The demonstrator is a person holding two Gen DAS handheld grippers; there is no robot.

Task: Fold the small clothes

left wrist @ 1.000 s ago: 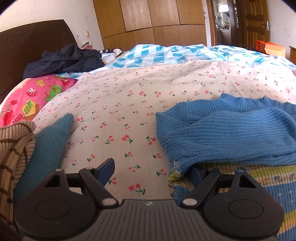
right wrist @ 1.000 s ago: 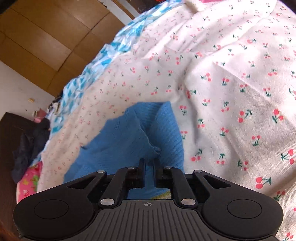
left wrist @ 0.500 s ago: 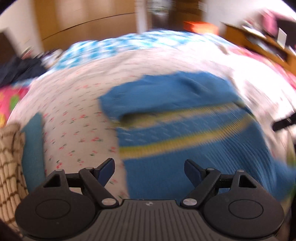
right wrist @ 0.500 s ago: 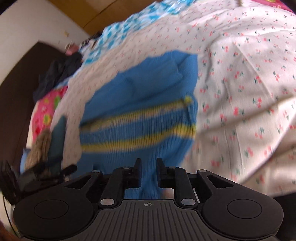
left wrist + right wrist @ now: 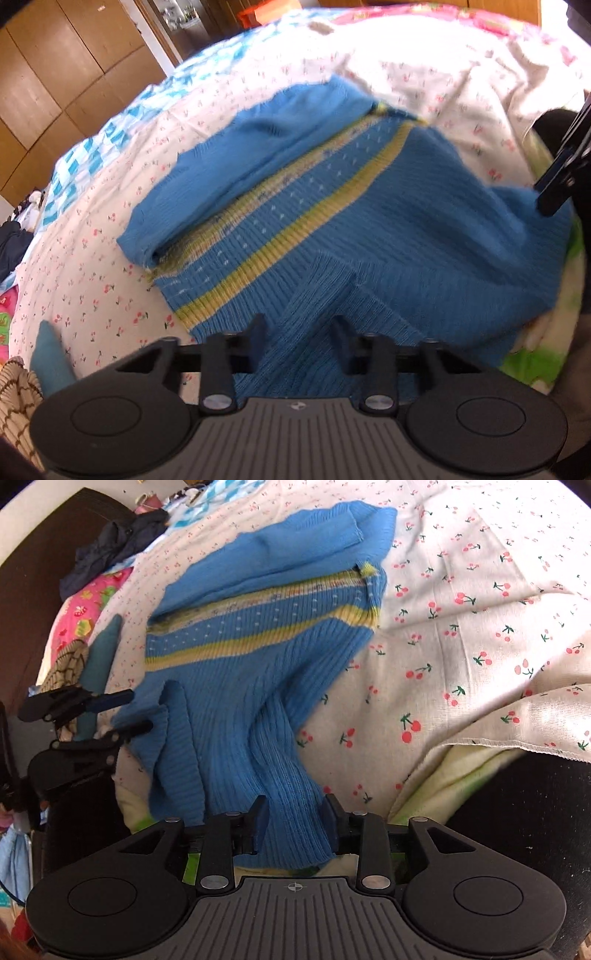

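Observation:
A small blue knit sweater [image 5: 332, 206] with yellow stripes lies on the cherry-print sheet, its sleeves folded across the far part and its hem at the bed's near edge. It also shows in the right wrist view [image 5: 258, 657]. My left gripper [image 5: 300, 341] is open, its fingers either side of a hem corner fold. My right gripper [image 5: 294, 823] is open around the other hem corner, which lies bunched between the fingers. The left gripper shows at the left of the right wrist view [image 5: 129, 710]. The right gripper's fingertips [image 5: 554, 192] show at the right edge of the left wrist view.
The cherry-print sheet [image 5: 480, 609] covers the bed. A teal garment [image 5: 50, 350] and a brown checked one [image 5: 14, 391] lie at the left. A dark jacket [image 5: 110, 546] and pink pillow [image 5: 85, 605] lie by the headboard. Wooden wardrobes [image 5: 55, 74] stand behind.
Both grippers have pulled back to the sweater's hem at the near bed edge. The right gripper, shut before, has opened. The left gripper's jaws have narrowed.

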